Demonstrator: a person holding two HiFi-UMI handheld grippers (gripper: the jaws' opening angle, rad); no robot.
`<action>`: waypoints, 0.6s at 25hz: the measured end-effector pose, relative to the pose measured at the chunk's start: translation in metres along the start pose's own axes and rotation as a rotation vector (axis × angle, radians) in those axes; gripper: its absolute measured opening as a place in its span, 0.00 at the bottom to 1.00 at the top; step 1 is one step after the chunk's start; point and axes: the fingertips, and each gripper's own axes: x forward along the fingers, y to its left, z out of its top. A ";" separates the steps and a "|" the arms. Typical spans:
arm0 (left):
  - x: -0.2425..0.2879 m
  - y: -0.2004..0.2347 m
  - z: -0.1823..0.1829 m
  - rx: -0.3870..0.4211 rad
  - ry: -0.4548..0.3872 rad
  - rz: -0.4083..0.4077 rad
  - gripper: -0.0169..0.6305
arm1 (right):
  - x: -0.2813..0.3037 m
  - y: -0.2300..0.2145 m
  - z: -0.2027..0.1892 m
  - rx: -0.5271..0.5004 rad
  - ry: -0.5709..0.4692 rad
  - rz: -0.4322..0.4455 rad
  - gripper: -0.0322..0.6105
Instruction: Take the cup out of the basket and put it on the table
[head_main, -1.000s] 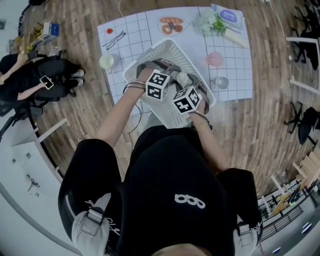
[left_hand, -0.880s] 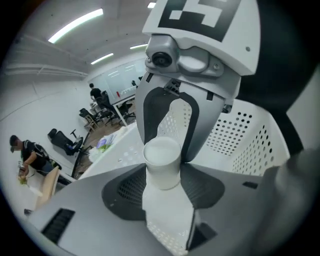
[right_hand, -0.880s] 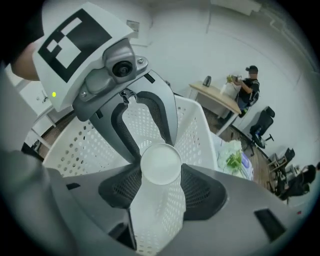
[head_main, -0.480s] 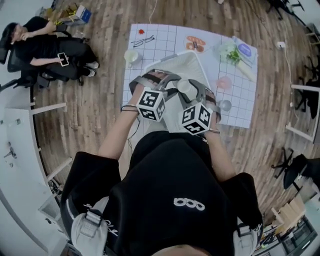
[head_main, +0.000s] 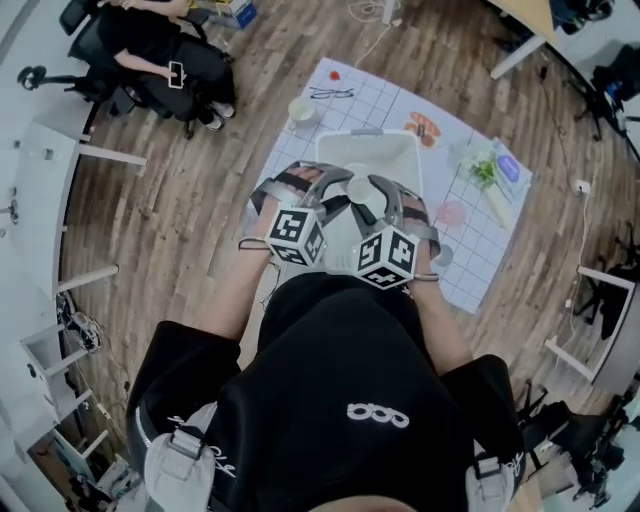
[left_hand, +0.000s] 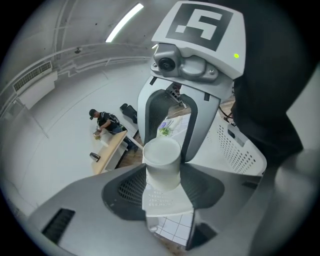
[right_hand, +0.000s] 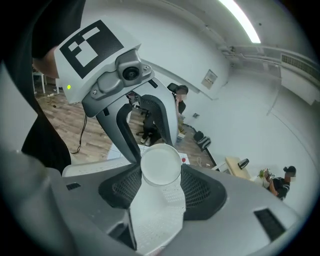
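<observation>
A white cup (head_main: 358, 182) hangs between both grippers above the white perforated basket (head_main: 400, 150). My left gripper (head_main: 338, 186) comes at it from the left and my right gripper (head_main: 380, 190) from the right. Each has its jaws closed against the cup's sides. In the left gripper view the cup (left_hand: 161, 155) fills the gap between the jaws, with the right gripper's marker cube (left_hand: 200, 25) facing it. The right gripper view has the cup's round end (right_hand: 161, 164) between its jaws, the basket's wall (right_hand: 155, 220) underneath.
The basket rests on a white gridded mat (head_main: 395, 95) on the wooden floor. Around it lie a pale green cup (head_main: 300, 108), glasses (head_main: 330, 93), a food plate (head_main: 424, 128), a pink cup (head_main: 451, 212) and vegetables (head_main: 483, 170). A person (head_main: 160, 40) sits at the upper left.
Both grippers have risen together with the white cup, from inside the basket to above it. The head camera has swung, so the mat now appears smaller and turned.
</observation>
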 end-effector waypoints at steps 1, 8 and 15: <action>-0.001 0.002 0.001 -0.004 0.010 0.012 0.36 | -0.002 -0.002 0.002 -0.014 -0.009 0.002 0.44; -0.001 0.001 0.013 -0.025 0.054 0.059 0.36 | -0.011 -0.004 -0.004 -0.058 -0.045 0.022 0.44; 0.003 0.000 0.017 -0.031 0.076 0.081 0.36 | -0.014 -0.005 -0.009 -0.086 -0.055 0.020 0.44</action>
